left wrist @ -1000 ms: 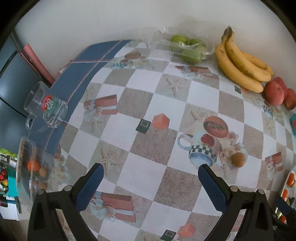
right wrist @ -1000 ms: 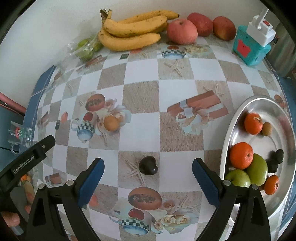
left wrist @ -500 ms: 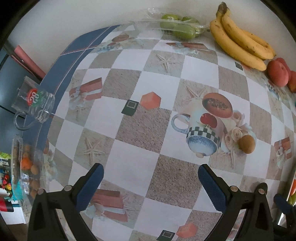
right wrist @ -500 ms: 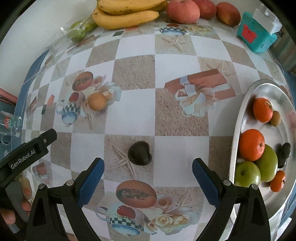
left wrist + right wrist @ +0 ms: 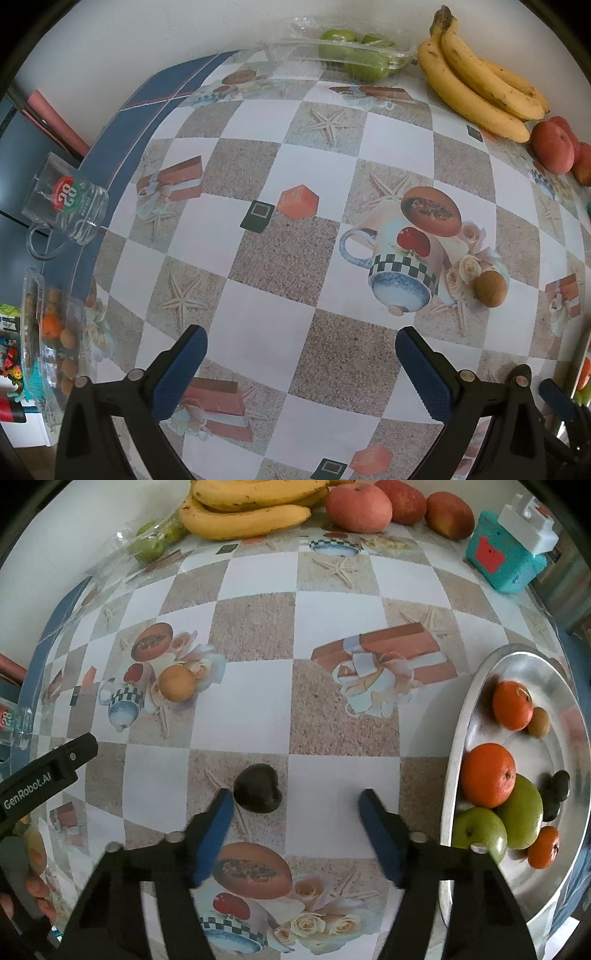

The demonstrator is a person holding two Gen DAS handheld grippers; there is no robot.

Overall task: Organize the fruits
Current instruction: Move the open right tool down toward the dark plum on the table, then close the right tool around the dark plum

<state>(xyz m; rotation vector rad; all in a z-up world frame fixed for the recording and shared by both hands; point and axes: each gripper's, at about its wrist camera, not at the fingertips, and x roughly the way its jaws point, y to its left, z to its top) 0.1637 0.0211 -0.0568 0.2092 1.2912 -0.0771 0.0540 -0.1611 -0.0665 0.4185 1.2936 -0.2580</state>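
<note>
Your right gripper (image 5: 295,805) had its jaws closing to about half width, gripping nothing; the dark fruit (image 5: 258,788) lay on the checked tablecloth (image 5: 255,716) just off the left pad's tip; the steel tray (image 5: 461,716) of oranges and green apples sat to the right; your left gripper (image 5: 301,345) stood wide open, empty.
</note>
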